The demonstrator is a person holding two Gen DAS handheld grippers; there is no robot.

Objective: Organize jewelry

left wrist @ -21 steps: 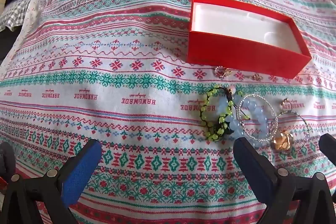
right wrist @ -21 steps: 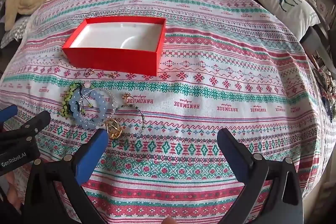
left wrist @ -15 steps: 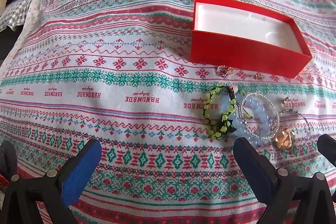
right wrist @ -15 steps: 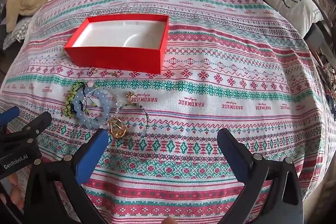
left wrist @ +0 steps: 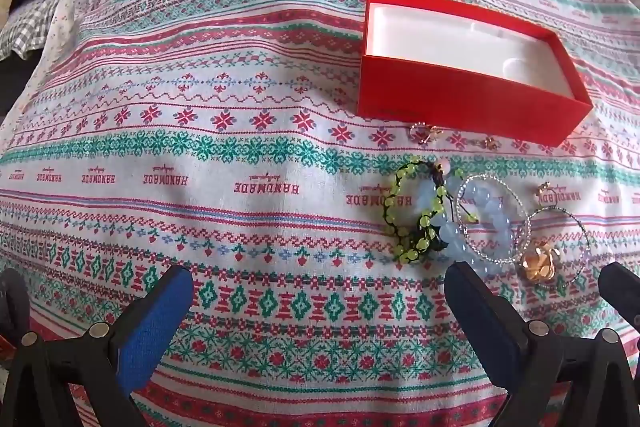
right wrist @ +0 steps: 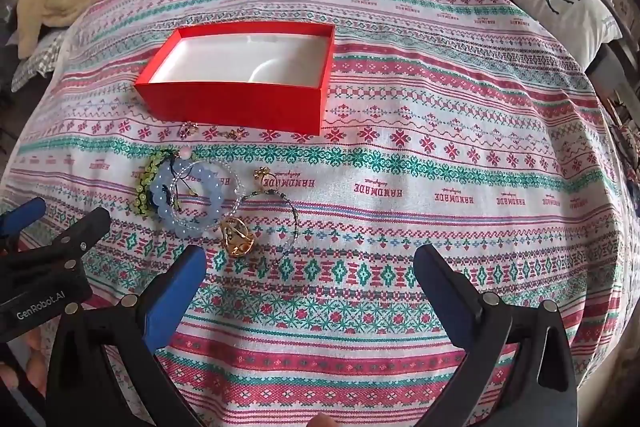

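Both cameras have crept slightly nearer the jewelry since a moment ago, while nothing on the cloth has shifted. Nearest, the left gripper (left wrist: 318,289) and right gripper (right wrist: 310,267) hang spread wide, holding nothing. Just beyond lie the gold flower piece (right wrist: 237,237), blue bead bracelet (right wrist: 188,201) and green bead bracelet (left wrist: 416,215), overlapping on the patterned cloth (right wrist: 400,187). Farther back sits the open red box (right wrist: 240,99), with small earrings (left wrist: 424,133) just before it
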